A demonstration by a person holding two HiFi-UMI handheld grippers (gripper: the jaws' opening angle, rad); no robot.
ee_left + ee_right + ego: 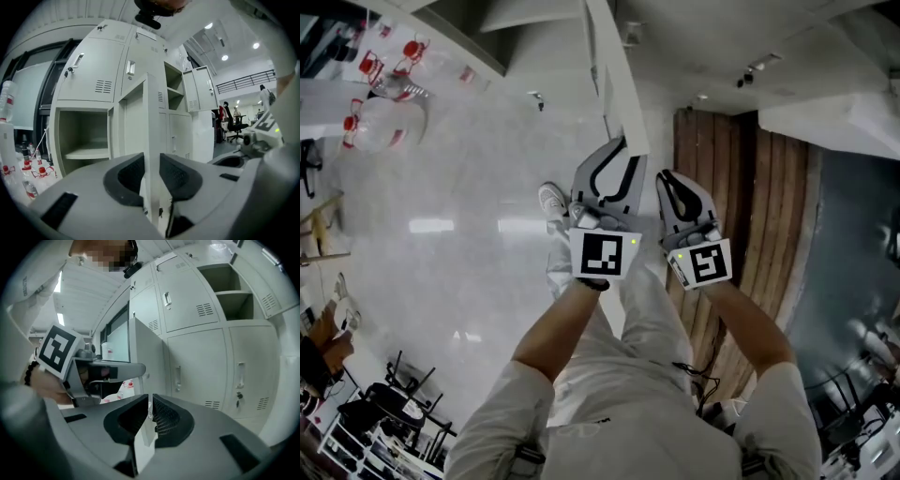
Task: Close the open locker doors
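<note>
Locker door (151, 117) stands upright, long axis vertical, swung out from the locker bank (93, 70) and turned edge-on toward the left hand-held gripper (151, 165), whose pads clamp the door's free edge. The right hand-held gripper (150, 412), just beside it, shows only a narrow slit between its jaws.

**Door edge jutting out from the locker bank**

The open locker door (149, 122) is jutting forward from the lockers (197, 366), and its free edge is sitting between the jaws of the left hand-held gripper (151, 161). The right hand-held gripper (150, 406) is hanging just to that one's right. Left of the door, an open compartment (70, 131) is showing a shelf (86, 152) inside it, and bottles (33, 180) are standing farther left. Higher up to the right, a second open door (199, 89) is hanging beside another open compartment (173, 79). Office chairs (234, 124) are standing well beyond, at far right.
</note>
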